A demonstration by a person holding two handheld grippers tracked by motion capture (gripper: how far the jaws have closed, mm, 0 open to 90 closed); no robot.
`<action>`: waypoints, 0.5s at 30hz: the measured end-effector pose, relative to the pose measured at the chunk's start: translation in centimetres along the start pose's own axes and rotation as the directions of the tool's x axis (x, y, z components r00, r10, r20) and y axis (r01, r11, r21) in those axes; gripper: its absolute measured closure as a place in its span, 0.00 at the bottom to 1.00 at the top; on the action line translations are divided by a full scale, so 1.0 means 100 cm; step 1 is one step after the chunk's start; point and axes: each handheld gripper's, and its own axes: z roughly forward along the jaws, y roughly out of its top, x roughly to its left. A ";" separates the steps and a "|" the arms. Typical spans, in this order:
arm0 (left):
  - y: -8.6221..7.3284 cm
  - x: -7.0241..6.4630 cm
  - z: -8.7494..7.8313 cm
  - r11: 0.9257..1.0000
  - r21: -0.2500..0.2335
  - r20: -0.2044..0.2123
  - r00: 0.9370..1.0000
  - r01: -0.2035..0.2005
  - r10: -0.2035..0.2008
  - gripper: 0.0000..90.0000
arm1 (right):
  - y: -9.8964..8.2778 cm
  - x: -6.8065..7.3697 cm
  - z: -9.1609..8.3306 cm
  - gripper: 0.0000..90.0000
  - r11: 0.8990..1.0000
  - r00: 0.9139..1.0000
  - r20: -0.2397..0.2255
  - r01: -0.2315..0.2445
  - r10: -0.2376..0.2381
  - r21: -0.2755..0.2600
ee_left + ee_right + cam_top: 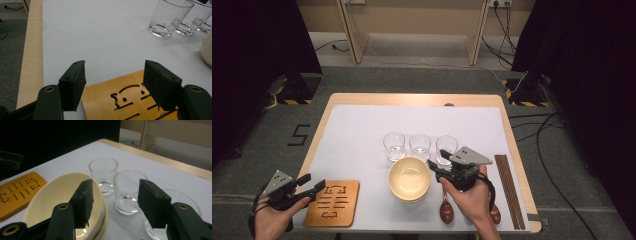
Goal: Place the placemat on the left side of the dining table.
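Right gripper open beside upright bowl, mouth upward.

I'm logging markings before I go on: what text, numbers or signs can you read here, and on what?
"5": black figure on the grey floor, left of the table.
Cut-through characters on the wooden trivet: a stylised pattern, not legible as words.
Yellow-black hazard stripes on the stand bases: no wording.
Glasses, bowl, both grippers: no readable labels.
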 end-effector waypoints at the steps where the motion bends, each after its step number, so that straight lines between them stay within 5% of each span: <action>1: 0.000 0.001 -0.001 1.000 0.004 0.002 1.000 0.000 0.000 0.37 | 0.002 0.004 0.004 0.51 1.000 1.000 -0.012 0.004 -0.004 0.002; 15: -0.007 0.002 -0.005 1.000 0.028 -0.003 1.000 0.005 -0.004 0.38 | 0.020 0.044 0.043 0.49 0.997 0.989 -0.136 0.069 -0.065 0.025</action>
